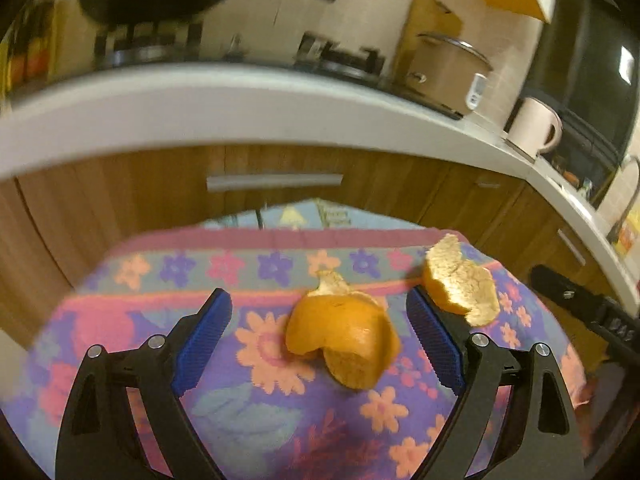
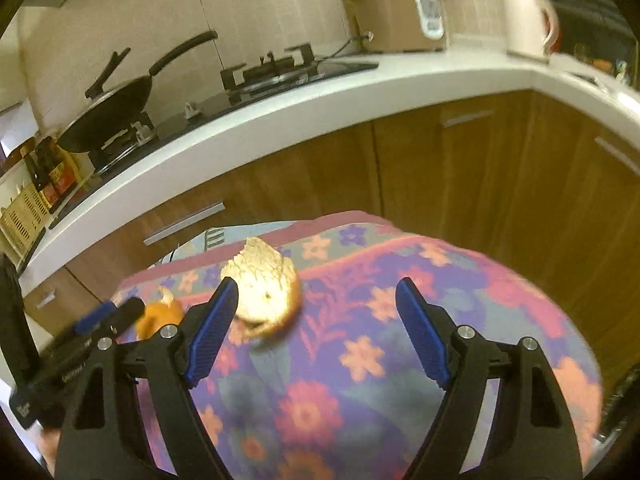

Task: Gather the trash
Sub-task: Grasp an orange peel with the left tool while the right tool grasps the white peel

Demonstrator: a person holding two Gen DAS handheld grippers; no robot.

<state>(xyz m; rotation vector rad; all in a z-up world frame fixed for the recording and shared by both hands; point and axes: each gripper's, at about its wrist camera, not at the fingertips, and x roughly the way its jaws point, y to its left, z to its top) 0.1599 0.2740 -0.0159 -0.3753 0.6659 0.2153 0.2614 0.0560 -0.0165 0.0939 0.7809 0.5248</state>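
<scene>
Two orange peels are seen lying on a flowery cloth (image 1: 248, 420) in a kitchen. In the left wrist view, the left gripper (image 1: 320, 328) is held wide open, nothing pinched, and the first peel (image 1: 344, 340) sits between the blue pads without being touched by either. The second peel (image 1: 460, 284), pale side up, is just past the tip of the right-hand finger, near the cloth's far edge.

In the right wrist view, the right gripper (image 2: 316, 320) is spread wide too and is empty. That pale peel (image 2: 266, 292) is found right by its left finger tip, a bit blurred, so contact can't be told. The orange one (image 2: 160, 316) is glimpsed further left, partly hidden behind the other gripper.

Behind it all, a white counter (image 2: 280, 116), a pan (image 2: 108, 112), a cooker (image 2: 400, 12) and a mug (image 2: 528, 24) are visible.
</scene>
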